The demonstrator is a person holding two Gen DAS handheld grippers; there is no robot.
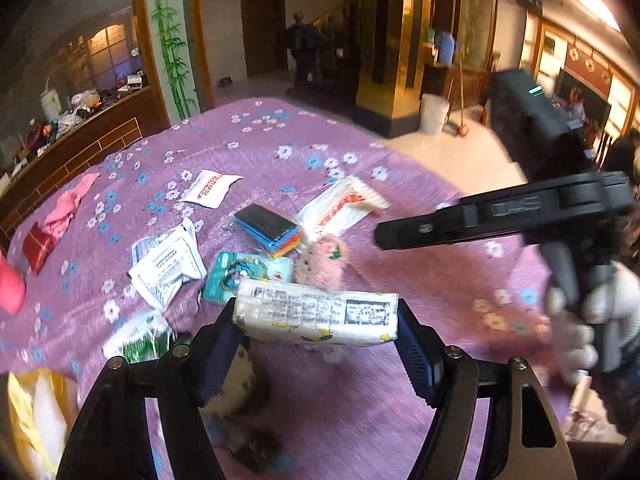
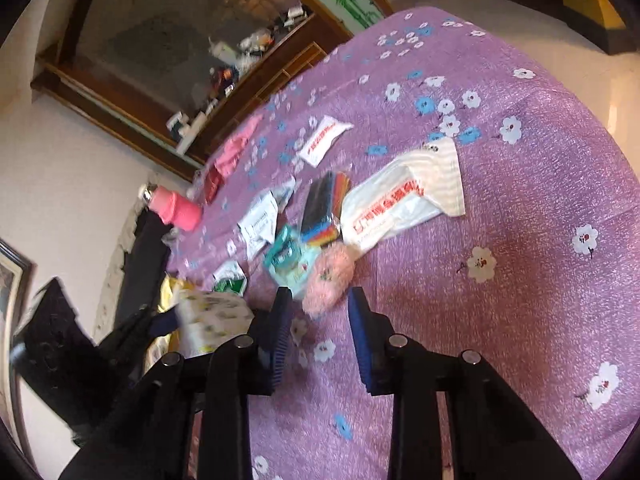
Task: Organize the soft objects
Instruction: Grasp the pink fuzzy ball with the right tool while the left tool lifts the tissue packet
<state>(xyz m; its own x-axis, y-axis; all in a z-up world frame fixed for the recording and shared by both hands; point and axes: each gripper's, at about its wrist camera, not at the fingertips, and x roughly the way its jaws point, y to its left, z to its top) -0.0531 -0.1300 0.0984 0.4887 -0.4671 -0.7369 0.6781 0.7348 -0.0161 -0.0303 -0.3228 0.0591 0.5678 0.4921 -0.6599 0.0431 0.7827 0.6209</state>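
Left claw (image 1: 316, 322): pinches the tissue pack (image 1: 316, 314) by its two short ends, lifted above the near edge of the bed (image 1: 420, 280).
Tissue pack: light, squashy under slick printed film; the end grip likely holds if the pads stay square.
Pink plush (image 2: 330, 276): lies mid-bed beside the teal packet (image 2: 290, 258); fluffy, weightless, best pinched across its middle.
Right claw (image 2: 320, 334): narrowed, nothing between its pads, just short of the plush.

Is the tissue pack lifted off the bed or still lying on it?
Lifted. The tissue pack sits clamped between the left gripper's pads, clear of the purple bedspread below.
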